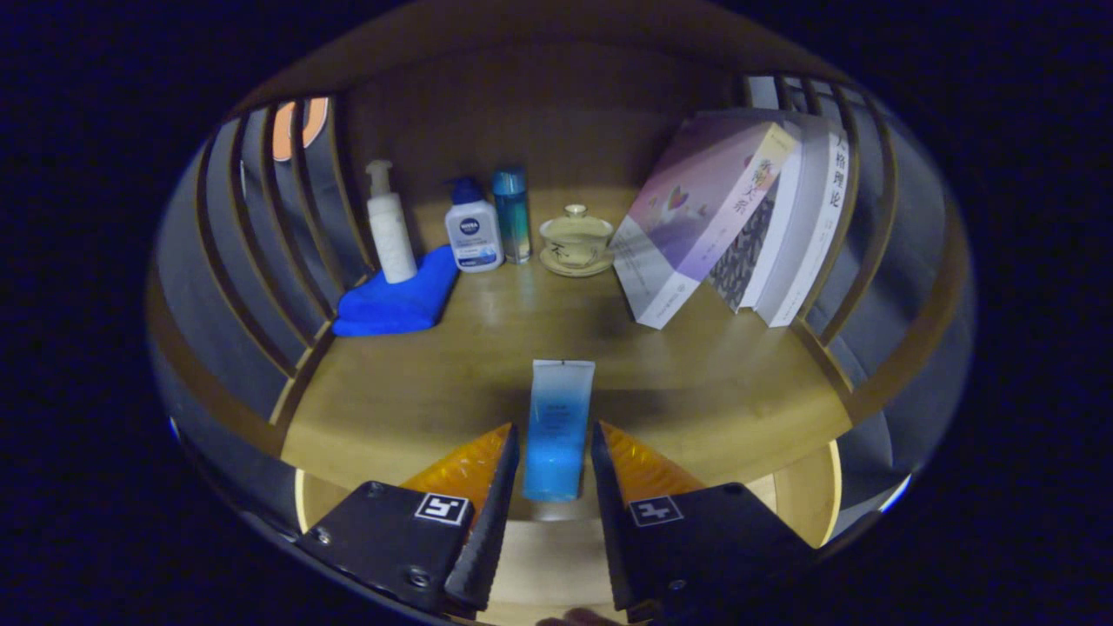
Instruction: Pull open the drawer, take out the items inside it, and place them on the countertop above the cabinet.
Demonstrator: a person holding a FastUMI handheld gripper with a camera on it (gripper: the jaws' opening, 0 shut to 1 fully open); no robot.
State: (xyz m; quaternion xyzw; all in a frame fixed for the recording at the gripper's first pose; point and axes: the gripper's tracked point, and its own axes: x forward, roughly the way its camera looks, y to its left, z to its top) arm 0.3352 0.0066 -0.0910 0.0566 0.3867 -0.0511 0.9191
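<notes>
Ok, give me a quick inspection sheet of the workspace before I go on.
Surface: wooden countertop, lit, slatted sides.
Job's things: blue tube upright between the fingers.
Clutter: blue cloth, white pump bottle on it, white bottle, teal bottle, lidded cup on a saucer, leaning books.
Grippers: gripper around the tube; contact unclear.
Cables: nothing seen.
Surroundings: wooden back panel.
</notes>
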